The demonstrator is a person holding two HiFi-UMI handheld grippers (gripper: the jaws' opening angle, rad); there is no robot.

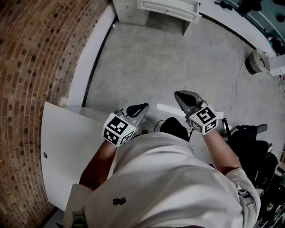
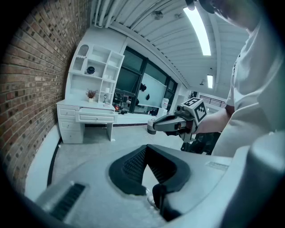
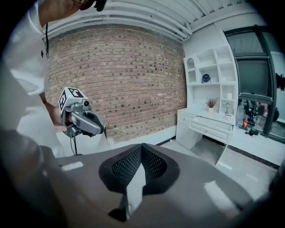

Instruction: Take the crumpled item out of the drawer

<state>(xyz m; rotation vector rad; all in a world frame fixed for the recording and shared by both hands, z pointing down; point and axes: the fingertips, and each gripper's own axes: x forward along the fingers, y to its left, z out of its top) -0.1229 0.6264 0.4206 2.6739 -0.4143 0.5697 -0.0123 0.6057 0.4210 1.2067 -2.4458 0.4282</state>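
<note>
A white desk (image 1: 167, 8) with drawers stands far across the grey floor; its wide middle drawer (image 2: 95, 116) juts out a little and shows again in the right gripper view (image 3: 209, 124). No crumpled item shows in any view. My left gripper (image 1: 142, 107) is held at waist height before the white shirt, its jaws shut with nothing between them (image 2: 146, 150). My right gripper (image 1: 179, 95) hangs beside it, also shut and empty (image 3: 141, 150). Each gripper sees the other: the right one (image 2: 152, 127) and the left one (image 3: 101, 130).
A white panel (image 1: 62, 147) lies at the foot of the brick wall (image 1: 31, 67) on my left. Dark gear (image 1: 249, 142) and a thin cable (image 1: 236, 89) are on the floor to my right, with a round object (image 1: 257, 61) further off. White shelves (image 2: 95, 71) rise above the desk.
</note>
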